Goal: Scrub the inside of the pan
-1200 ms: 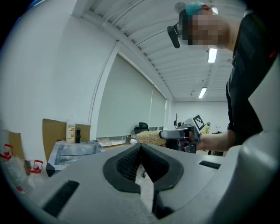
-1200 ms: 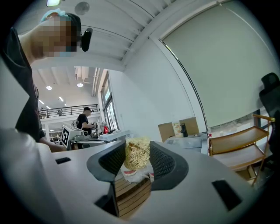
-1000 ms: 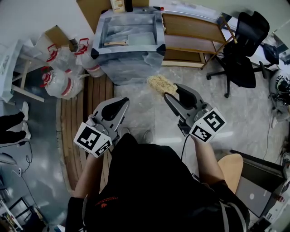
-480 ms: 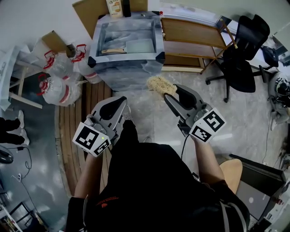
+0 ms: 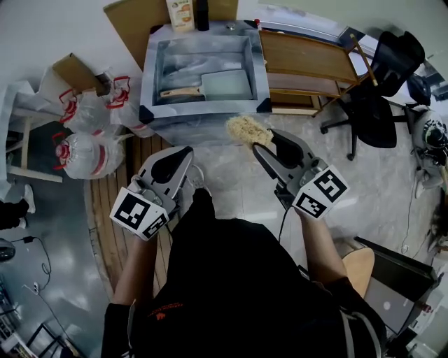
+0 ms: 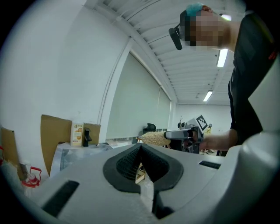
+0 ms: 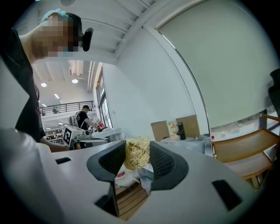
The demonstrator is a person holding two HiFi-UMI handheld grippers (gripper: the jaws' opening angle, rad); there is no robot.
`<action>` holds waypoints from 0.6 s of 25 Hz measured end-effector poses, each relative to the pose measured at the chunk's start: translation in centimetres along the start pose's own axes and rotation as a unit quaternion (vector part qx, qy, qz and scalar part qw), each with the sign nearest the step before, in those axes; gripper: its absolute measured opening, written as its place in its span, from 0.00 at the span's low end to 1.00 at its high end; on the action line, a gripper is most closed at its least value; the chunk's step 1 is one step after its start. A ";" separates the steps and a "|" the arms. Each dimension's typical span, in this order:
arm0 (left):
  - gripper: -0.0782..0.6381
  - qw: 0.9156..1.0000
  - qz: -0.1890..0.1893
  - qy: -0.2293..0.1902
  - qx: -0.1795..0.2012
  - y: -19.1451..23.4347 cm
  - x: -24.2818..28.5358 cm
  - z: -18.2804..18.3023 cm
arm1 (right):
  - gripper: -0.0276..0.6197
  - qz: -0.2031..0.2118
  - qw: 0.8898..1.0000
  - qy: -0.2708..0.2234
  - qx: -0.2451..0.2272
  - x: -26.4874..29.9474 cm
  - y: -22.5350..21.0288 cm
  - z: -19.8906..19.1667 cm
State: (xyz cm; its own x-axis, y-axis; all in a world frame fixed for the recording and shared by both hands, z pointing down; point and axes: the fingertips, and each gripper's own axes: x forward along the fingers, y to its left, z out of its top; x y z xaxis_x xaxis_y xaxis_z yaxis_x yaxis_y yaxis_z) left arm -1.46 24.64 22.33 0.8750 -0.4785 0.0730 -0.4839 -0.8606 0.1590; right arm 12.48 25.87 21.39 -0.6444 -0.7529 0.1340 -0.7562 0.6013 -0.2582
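Pan (image 5: 228, 84) lies flat on the bottom of a steel sink (image 5: 150, 77), in the right half of the basin. Its wooden handle (image 5: 179, 91) points to the left. Nothing touches the pan.

Nearer the person, the right gripper (image 5: 260, 144) is held in the air in front of the sink's near wall. It is closed on a tan, fibrous scrubber (image 5: 244, 129). The right gripper view shows the pad pinched between the 2 ribbed jaw faces, with its top standing above them. The scrubber is short of the sink rim and well apart from the pan.

The left gripper (image 5: 184, 153) is held lower and to the left, over the wooden slat floor (image 5: 133, 164). The left gripper view shows its 2 jaws closed tip to tip with nothing between them.

A carton (image 5: 182, 12) and a dark bottle (image 5: 202, 6) stand on the back edge of the sink, against a sheet of cardboard (image 5: 129, 19). A wooden rack (image 5: 308, 59) stands just right of the sink, and a black office chair (image 5: 381, 94) stands beyond it. Clear plastic bags with red handles (image 5: 84, 140) lie on the floor to the left.
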 end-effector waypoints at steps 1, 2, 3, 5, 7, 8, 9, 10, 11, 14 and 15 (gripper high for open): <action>0.13 1.000 -0.003 0.002 -0.002 1.5 0.2 0.1 | 0.31 -0.001 1.000 0.004 0.000 1.4 -0.3 0.2; 0.13 1.000 -0.006 0.003 -0.002 2.9 0.4 0.2 | 0.31 -0.001 1.000 0.008 -0.002 2.7 -0.5 0.5; 0.13 1.000 -0.008 0.005 -0.003 4.4 0.6 0.2 | 0.31 -0.002 1.000 0.012 -0.005 4.0 -0.6 0.7; 0.13 1.000 -0.013 0.005 -0.006 7.1 1.0 0.4 | 0.31 -0.005 1.000 0.022 -0.007 6.6 -1.2 1.0; 0.13 1.000 -0.017 0.005 -0.010 9.5 1.2 0.6 | 0.31 -0.008 0.999 0.032 -0.003 9.0 -1.9 1.1; 0.13 1.000 -0.019 0.005 -0.012 10.7 1.3 0.7 | 0.31 -0.009 0.999 0.037 -0.002 10.2 -2.2 1.3; 0.13 1.000 -0.021 0.006 -0.014 11.8 1.4 0.8 | 0.31 -0.011 0.999 0.041 -0.001 11.2 -2.5 1.4; 0.13 1.000 -0.023 0.007 -0.016 12.9 1.5 0.9 | 0.31 -0.014 0.999 0.044 -0.001 12.2 -2.9 1.6; 0.13 0.999 -0.025 0.008 -0.018 14.0 1.6 1.0 | 0.31 -0.017 0.999 0.046 0.000 13.2 -3.2 1.8; 0.13 0.999 -0.029 0.013 -0.023 17.0 2.1 1.1 | 0.31 -0.024 0.998 0.054 0.002 15.8 -4.4 2.1; 0.13 0.999 -0.031 0.014 -0.023 17.9 2.4 1.2 | 0.31 -0.026 0.998 0.057 0.002 16.6 -4.8 2.1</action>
State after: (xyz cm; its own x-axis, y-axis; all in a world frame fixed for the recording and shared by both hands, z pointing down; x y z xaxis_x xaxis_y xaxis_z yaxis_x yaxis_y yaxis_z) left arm -8.05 7.90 24.22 0.9038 -0.4186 0.0892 -0.4279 -0.8791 0.2099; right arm 5.63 9.96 22.83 -0.6136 -0.7473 0.2550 -0.7883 0.5612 -0.2522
